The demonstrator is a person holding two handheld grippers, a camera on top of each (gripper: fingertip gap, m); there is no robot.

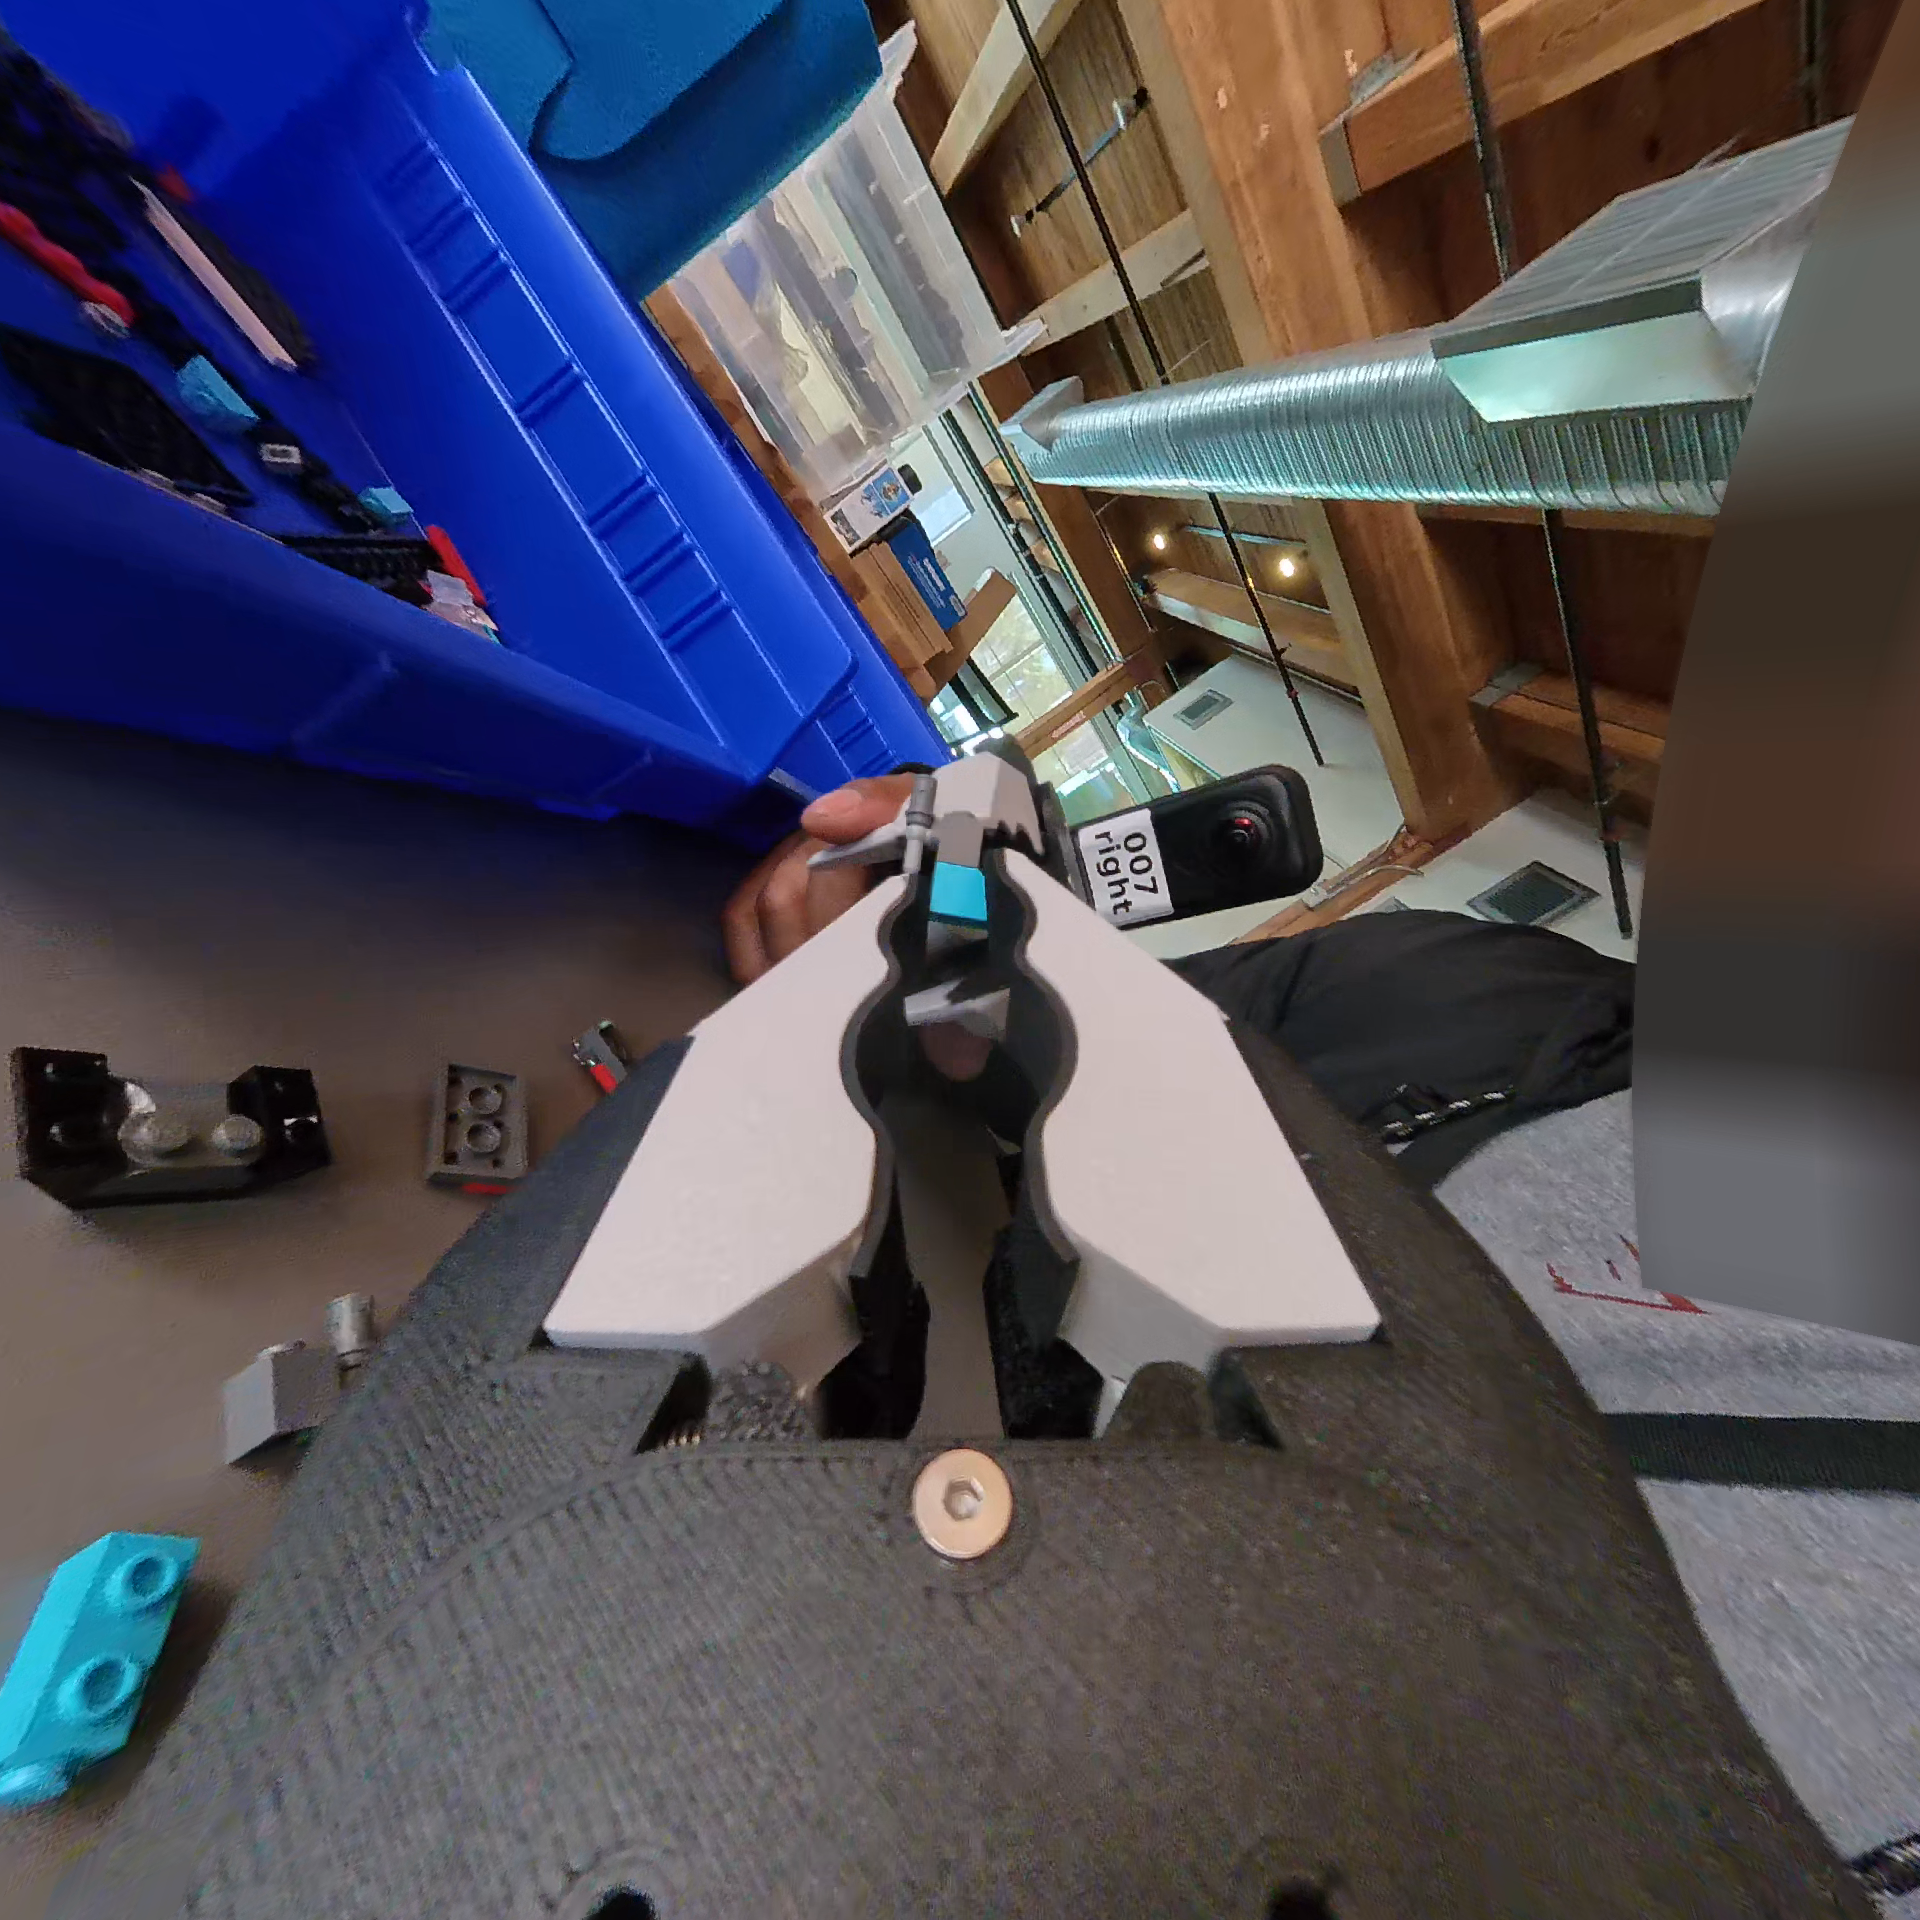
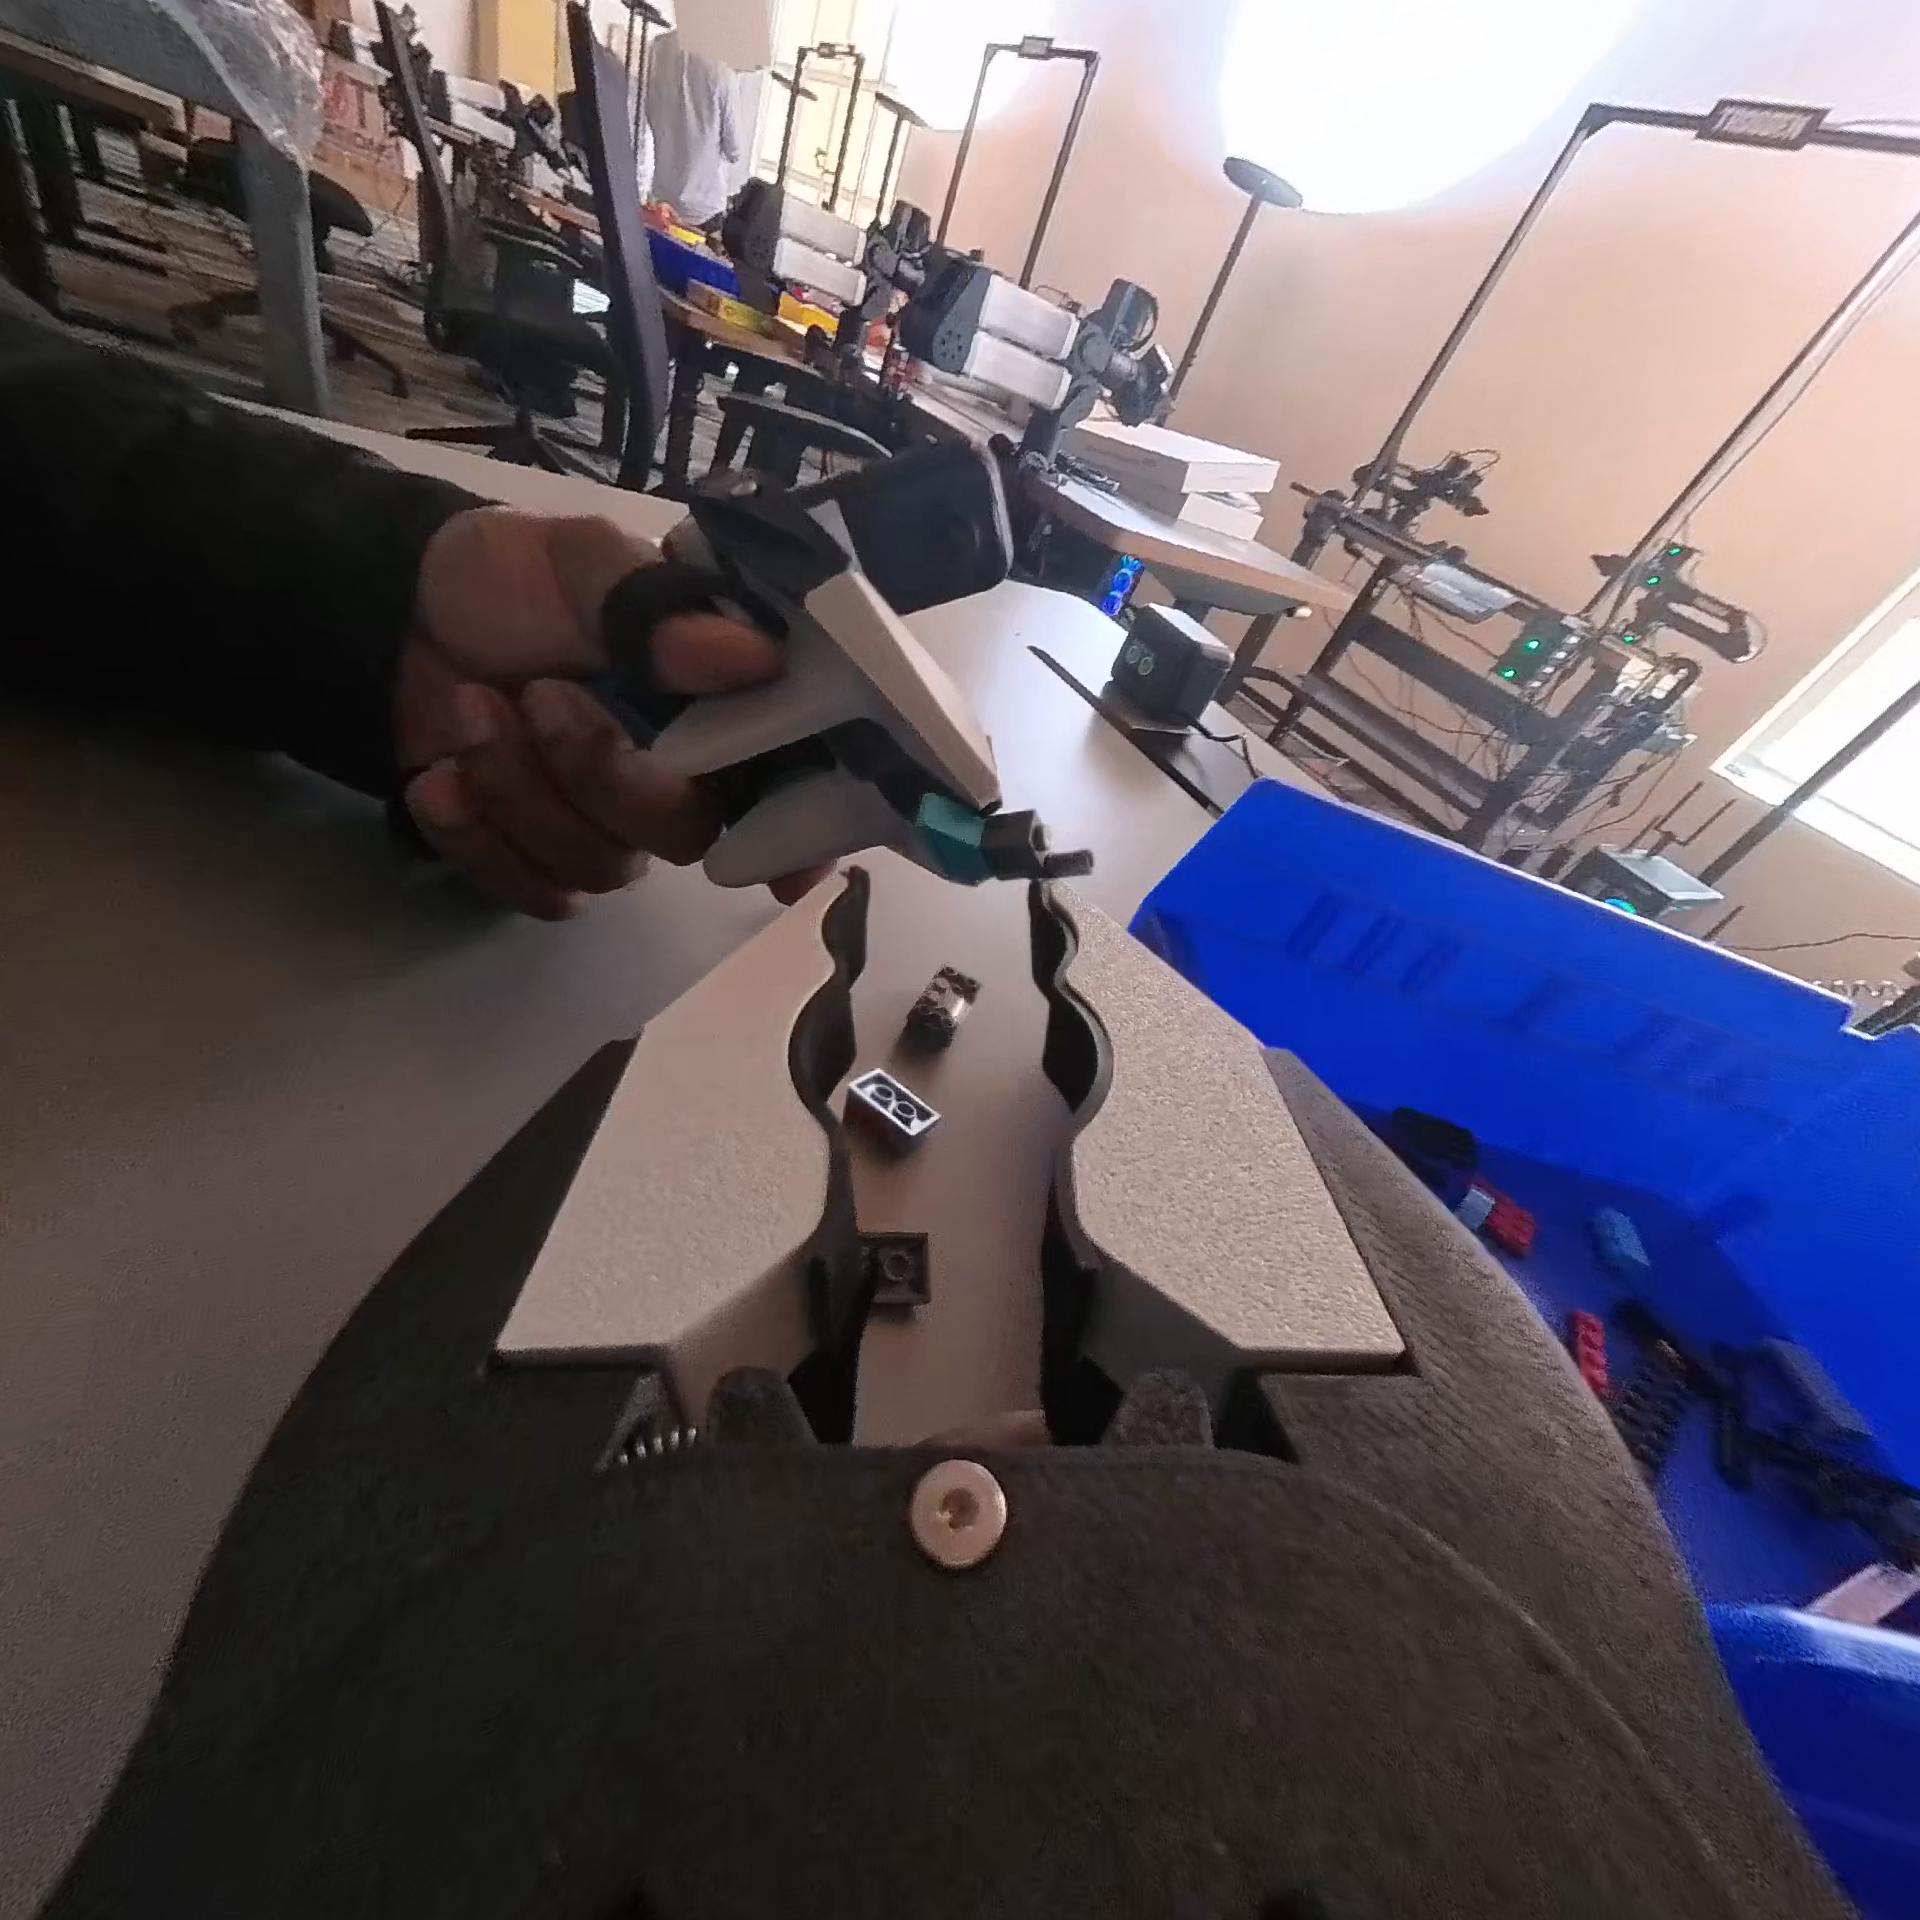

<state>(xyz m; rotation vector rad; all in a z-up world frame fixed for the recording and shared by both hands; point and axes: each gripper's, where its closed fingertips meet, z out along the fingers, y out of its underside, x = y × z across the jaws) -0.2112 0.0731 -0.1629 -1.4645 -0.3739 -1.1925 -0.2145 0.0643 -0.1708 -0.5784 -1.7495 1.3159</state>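
Left gripper (image 1: 951, 914) jaws clamped on a small teal-and-grey brick assembly (image 1: 956, 894), held above the grey tabletop (image 1: 312, 883). Right gripper (image 2: 945, 894) jaws spread, empty, just beside it. Loose grey two-stud brick (image 2: 891, 1110) lies on the table; blue plastic bin (image 2: 1507, 997) nearby.

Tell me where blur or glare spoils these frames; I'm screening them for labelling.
Left wrist view: the turquoise two-stud brick at the lower left edge is smeared, and a blurred patch covers the right edge. Right wrist view: the bright round glare washes out the top.
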